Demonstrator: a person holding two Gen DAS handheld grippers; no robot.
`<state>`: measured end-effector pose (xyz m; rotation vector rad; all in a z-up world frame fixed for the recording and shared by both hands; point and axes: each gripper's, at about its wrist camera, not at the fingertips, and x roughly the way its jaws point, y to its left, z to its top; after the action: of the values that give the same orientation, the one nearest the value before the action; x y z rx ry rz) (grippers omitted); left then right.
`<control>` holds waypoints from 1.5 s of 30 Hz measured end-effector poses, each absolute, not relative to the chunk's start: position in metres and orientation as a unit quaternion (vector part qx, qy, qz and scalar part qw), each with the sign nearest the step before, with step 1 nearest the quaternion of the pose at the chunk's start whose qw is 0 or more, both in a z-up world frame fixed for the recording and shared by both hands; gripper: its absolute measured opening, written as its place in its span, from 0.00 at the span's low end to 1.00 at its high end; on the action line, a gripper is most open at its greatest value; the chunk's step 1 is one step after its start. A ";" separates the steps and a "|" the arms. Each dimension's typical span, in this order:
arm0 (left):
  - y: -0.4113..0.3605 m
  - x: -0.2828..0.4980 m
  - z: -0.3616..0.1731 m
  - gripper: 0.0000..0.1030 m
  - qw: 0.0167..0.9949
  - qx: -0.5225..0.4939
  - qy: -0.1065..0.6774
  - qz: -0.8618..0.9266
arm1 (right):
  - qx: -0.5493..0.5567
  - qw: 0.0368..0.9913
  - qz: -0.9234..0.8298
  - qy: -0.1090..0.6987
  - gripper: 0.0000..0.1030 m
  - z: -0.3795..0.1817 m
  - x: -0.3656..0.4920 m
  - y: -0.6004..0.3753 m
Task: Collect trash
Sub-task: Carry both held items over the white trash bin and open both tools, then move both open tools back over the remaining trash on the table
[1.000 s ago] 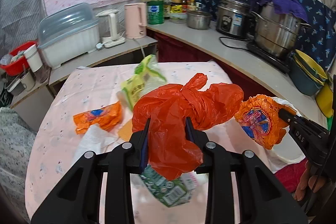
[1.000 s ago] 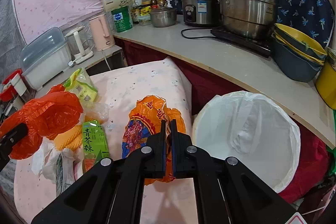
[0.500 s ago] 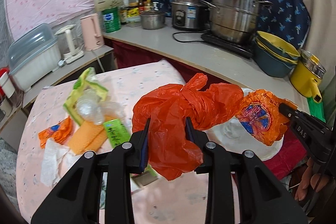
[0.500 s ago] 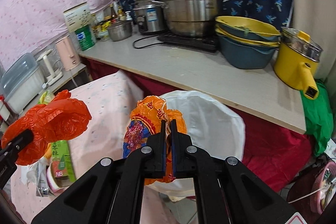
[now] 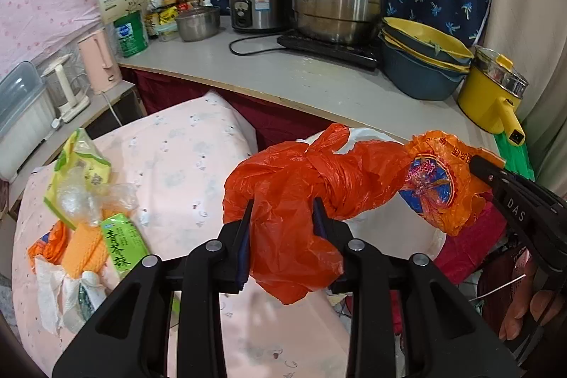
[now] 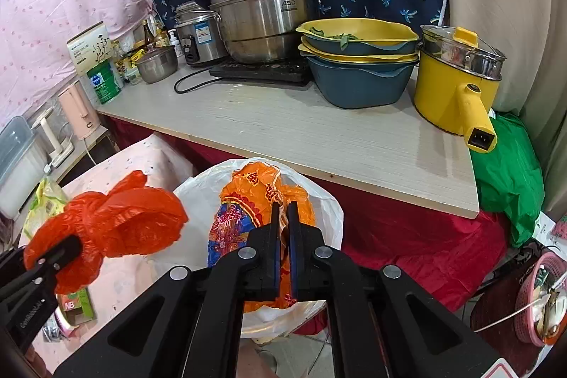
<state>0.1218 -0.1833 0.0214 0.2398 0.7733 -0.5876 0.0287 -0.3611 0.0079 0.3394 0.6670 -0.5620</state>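
Observation:
My left gripper (image 5: 282, 201) is shut on a crumpled red plastic bag (image 5: 301, 172), held above the right edge of the pink-clothed table (image 5: 184, 144). My right gripper (image 6: 283, 205) is shut on an orange printed wrapper (image 6: 244, 201), which hangs over the mouth of the white-lined bin (image 6: 320, 201). The red bag (image 6: 124, 222) sits just left of the bin. On the table lie a green tea carton (image 5: 122, 245), a yellow-green packet (image 5: 79, 162), clear plastic (image 5: 78, 201) and tissue (image 5: 49, 286).
Behind the bin runs a grey counter (image 6: 319, 137) with a steel steamer pot (image 6: 262, 13), stacked blue and yellow bowls (image 6: 358, 69) and a yellow pot (image 6: 457, 87). A green bag (image 6: 506, 172) hangs at its right end. A pink basket (image 6: 538, 300) stands on the floor.
Both grippers have swung right, from above the table to the bin. The orange wrapper is now over the bin's mouth, and the red bag has left the trash pile behind.

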 end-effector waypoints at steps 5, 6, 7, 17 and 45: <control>-0.198 0.128 0.010 0.33 0.866 0.112 0.388 -0.296 | 0.161 0.892 -0.272 0.322 0.04 0.007 0.032 -0.367; -0.199 0.129 0.008 0.34 0.865 0.111 0.388 -0.297 | 0.160 0.892 -0.272 0.323 0.04 0.006 0.032 -0.367; -0.199 0.129 0.007 0.35 0.866 0.111 0.386 -0.297 | 0.160 0.892 -0.270 0.324 0.04 0.007 0.035 -0.368; -0.185 0.133 0.015 0.67 0.885 0.103 0.369 -0.265 | 0.161 0.897 -0.262 0.318 0.14 0.010 0.048 -0.361; -0.091 0.144 0.033 0.78 0.910 0.044 0.368 -0.189 | 0.135 0.917 -0.222 0.303 0.43 0.037 0.065 -0.305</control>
<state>0.1441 -0.0909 0.0328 0.0903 0.7582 -0.3891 0.0650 -0.3046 0.0365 0.2783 0.6235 -0.4572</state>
